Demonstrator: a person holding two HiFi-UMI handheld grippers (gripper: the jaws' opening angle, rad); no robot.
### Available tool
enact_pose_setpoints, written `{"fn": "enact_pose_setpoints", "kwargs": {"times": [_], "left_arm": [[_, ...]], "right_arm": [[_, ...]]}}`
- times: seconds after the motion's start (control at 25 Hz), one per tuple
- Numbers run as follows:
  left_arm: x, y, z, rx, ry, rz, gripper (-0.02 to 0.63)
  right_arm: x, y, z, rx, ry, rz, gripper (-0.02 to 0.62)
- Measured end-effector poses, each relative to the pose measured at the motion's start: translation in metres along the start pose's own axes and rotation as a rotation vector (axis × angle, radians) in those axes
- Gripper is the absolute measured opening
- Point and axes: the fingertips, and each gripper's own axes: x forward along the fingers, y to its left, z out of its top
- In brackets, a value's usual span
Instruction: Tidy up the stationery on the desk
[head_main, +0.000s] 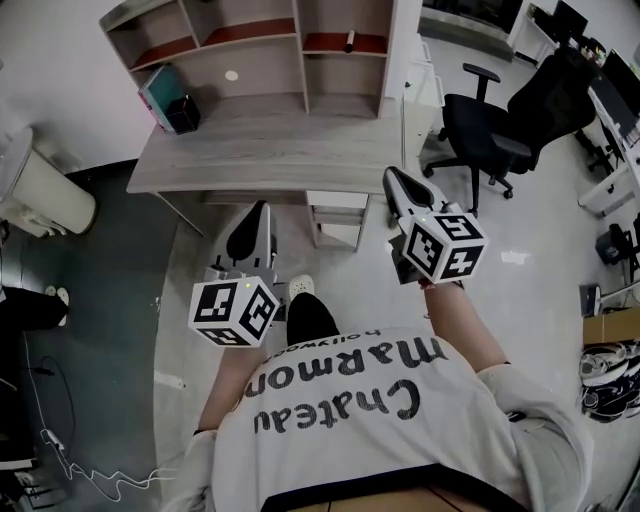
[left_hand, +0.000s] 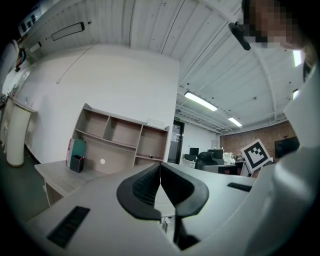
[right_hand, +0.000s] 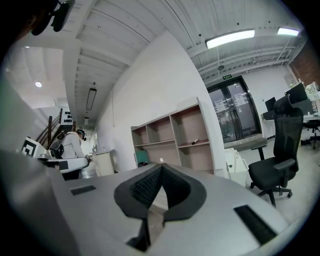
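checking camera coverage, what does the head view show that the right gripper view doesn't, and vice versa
Only the head view: the person's printed shirt and the white cable on the floor. Only the right gripper view: ceiling lights and glass doors. Both: the shelf unit, the black office chair, the teal book and the right tongs, shut with nothing between them.

Tiny dark shelf item (head_main: 349, 42), unidentifiable
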Motion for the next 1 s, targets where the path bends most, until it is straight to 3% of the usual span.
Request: {"fn": "enact_pose_setpoints", "kwargs": {"times": [0.6,1.0], "left_arm": [[0.143,0.078,0.006,-0.042,0.051,-0.091,0.017],[0.23,0.13,0.041,-0.018,0.049,-0.193,0.017]], "right_arm": [[0.121,-0.052,0.0,0.036,0.077,-0.107,0.01],[0.2,-0.075,0.041,0.091,-0.003,-0.193,0.009]]}}
